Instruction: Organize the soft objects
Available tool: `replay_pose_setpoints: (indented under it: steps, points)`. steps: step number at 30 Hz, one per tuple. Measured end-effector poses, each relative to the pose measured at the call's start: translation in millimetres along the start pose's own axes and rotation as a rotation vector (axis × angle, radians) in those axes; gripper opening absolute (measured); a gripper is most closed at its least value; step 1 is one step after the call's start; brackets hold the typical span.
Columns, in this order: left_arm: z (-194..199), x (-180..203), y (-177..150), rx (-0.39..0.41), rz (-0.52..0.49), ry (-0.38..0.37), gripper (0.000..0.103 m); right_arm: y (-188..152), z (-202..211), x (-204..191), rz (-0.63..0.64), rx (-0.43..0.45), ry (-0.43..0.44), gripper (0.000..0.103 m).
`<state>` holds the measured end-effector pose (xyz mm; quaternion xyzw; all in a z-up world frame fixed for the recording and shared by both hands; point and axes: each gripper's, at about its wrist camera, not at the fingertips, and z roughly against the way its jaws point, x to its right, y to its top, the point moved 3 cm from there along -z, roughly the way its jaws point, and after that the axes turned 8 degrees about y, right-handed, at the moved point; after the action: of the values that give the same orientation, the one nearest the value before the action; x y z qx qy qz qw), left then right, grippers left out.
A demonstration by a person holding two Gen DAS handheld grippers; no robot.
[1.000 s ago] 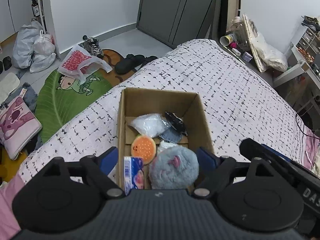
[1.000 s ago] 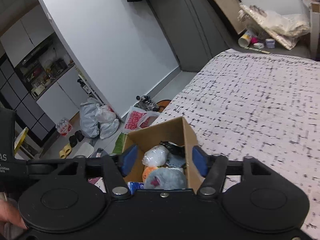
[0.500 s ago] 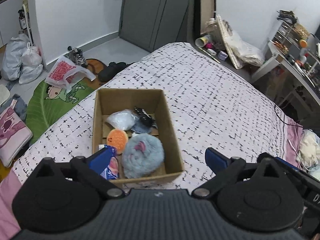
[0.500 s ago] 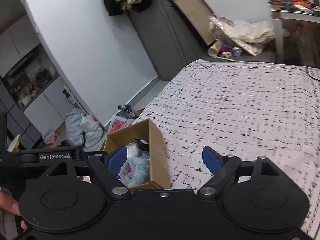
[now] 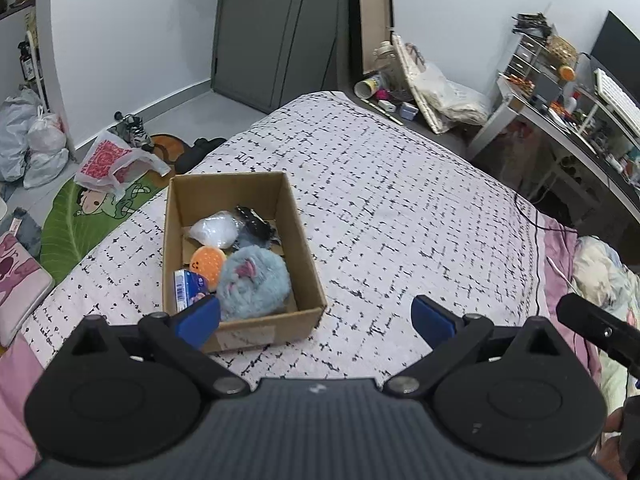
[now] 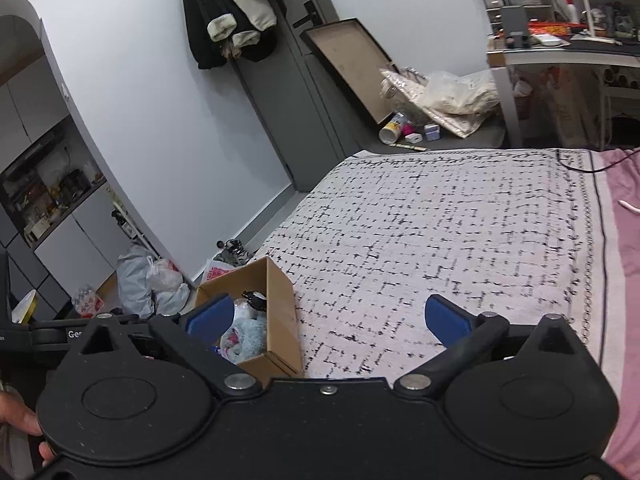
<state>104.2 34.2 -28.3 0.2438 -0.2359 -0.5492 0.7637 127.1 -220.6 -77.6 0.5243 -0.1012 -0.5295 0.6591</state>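
Observation:
A cardboard box sits on the checked bedspread. In it lie a grey-blue plush, an orange round toy, a white bag, a dark item and a blue packet. My left gripper is open and empty, above the bed just right of the box. My right gripper is open and empty, further right; the box shows by its left finger, with the plush inside.
The bed's left edge drops to a floor with a green leaf mat, bags and shoes. A pink sheet and pillows lie to the right. A desk stands at the back right. A grey door is behind.
Both grippers have pulled back and swung right, away from above the box. Both have opened wider. The box and its contents stay in place.

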Motion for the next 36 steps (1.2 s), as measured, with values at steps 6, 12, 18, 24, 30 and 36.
replay_pose_setpoints:
  steps: [6,12,18,24,30,36]
  points:
    - [13.5,6.9,-8.6,0.020,-0.018,-0.017,0.101,-9.7,28.1,9.4,-0.007,0.030,-0.031,0.103]
    - [28.3,11.9,-16.9,0.045,-0.049,-0.033,0.101,-19.4,49.4,13.2,-0.009,0.052,-0.053,0.103]
    - [40.8,11.4,-28.8,0.069,-0.072,-0.046,0.101,-30.4,68.4,16.1,-0.014,0.061,-0.056,0.103]
    - [47.6,8.3,-40.4,0.067,-0.080,-0.058,0.101,-37.5,84.6,12.1,-0.010,0.073,-0.066,0.103]
    - [55.7,6.3,-52.7,0.082,-0.130,-0.045,0.101,-53.1,97.3,10.9,-0.026,0.072,-0.074,0.103]
    - [61.8,-3.9,-62.5,0.084,-0.131,-0.030,0.101,-58.3,100.1,-1.0,0.012,0.044,-0.088,0.103]
